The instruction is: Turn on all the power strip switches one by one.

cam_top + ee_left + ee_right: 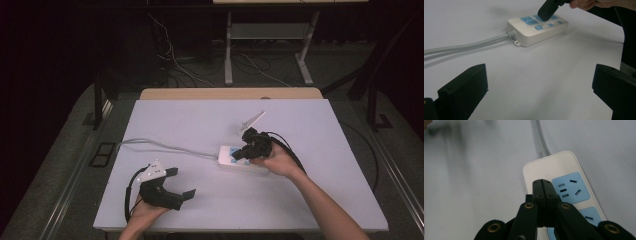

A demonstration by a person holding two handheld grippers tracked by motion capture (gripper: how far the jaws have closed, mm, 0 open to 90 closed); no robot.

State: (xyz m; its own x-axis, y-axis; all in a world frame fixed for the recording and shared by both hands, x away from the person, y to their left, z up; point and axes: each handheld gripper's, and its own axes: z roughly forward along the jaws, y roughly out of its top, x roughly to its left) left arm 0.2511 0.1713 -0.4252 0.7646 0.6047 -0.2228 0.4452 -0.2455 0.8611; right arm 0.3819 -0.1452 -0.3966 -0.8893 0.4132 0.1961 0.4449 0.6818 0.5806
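A white power strip [226, 151] with blue sockets lies mid-table, and its grey cable [165, 146] runs off to the left. My right gripper [235, 156] is shut with nothing between its jaws, its tips down over the strip's top face. In the right gripper view the closed tips [543, 185] sit just left of a blue socket [571, 187] on the strip [549, 162]. In the left gripper view the strip [529, 35] lies ahead, with the right gripper's tip [546, 11] on its sockets. My left gripper [184, 182] rests at the near left, open and holding nothing [539, 85].
The white table [310, 135] has a wooden strip along its far edge. Desk legs and loose cables lie on the floor beyond it. The strip's cable [469, 46] crosses the left half of the table toward its left edge.
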